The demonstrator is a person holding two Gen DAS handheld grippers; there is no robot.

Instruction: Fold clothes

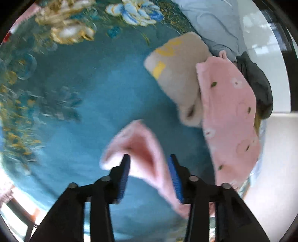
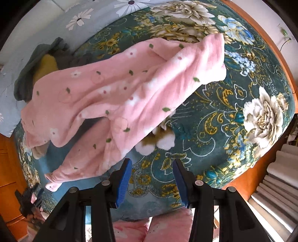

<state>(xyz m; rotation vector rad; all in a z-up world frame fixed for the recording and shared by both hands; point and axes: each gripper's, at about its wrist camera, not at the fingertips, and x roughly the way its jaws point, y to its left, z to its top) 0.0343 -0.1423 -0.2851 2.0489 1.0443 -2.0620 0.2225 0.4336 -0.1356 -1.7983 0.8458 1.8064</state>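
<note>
Spread across the floral teal bedspread [image 2: 232, 130]: pink fleece pajama garment [image 2: 119, 96], rumpled, beside a beige folded garment [image 1: 177, 78]. Left gripper [image 1: 149, 173] agape around a pink cuff, unclamped; could slip free. Right gripper [image 2: 151, 176] agape, empty, just below the pajamas.

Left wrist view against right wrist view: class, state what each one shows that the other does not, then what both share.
Only the left wrist view shows a folded beige garment with yellow markings, beside a pale blue one, and the left tool open around a pink fleece end. Only the right wrist view shows the pink pyjama piece spread out, a daisy-print pillow, the wooden bed edge, and the right tool open, holding nothing. Both show the teal floral blanket, pink fleece with green leaves, and a dark grey garment.
</note>
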